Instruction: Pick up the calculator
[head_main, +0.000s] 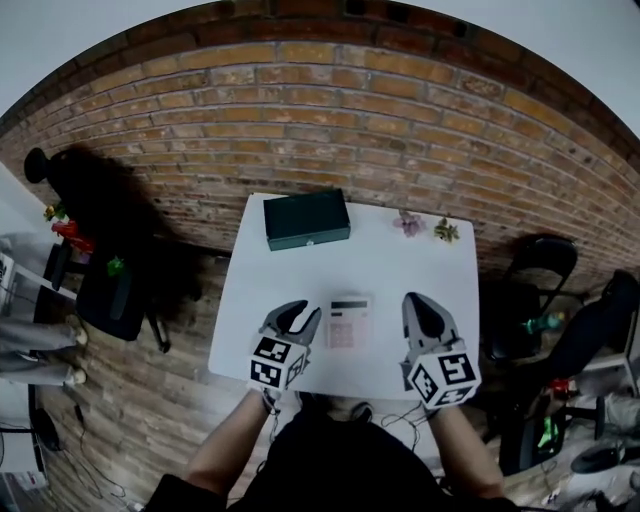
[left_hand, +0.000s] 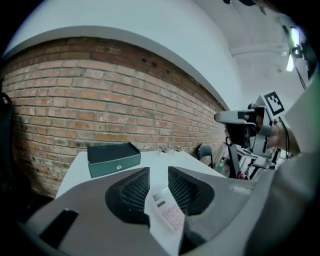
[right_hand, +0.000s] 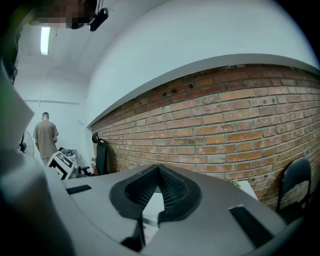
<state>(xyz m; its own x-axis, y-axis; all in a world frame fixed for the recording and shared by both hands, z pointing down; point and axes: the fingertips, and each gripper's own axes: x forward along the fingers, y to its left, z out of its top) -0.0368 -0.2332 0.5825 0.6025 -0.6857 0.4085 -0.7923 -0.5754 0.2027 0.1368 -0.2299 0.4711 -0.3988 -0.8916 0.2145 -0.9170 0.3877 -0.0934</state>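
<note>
The calculator (head_main: 349, 322) is a small pale one with pinkish keys, lying flat near the front of the white table (head_main: 400, 265). My left gripper (head_main: 300, 319) hangs just to its left, jaws apart and empty. In the left gripper view the calculator (left_hand: 167, 211) shows on the table through the gap between the left gripper's (left_hand: 158, 170) open jaws, apart from the pads. My right gripper (head_main: 421, 312) sits just right of the calculator, not touching it. In its own view the right gripper's (right_hand: 158, 167) tips meet with nothing between them.
A dark green box (head_main: 307, 219) stands at the table's back edge, also seen ahead of the left gripper as the box (left_hand: 113, 157). Two small flower sprigs (head_main: 408, 222) lie at the back right. Chairs (head_main: 545, 262) stand right of the table; a person (right_hand: 45, 136) stands far off.
</note>
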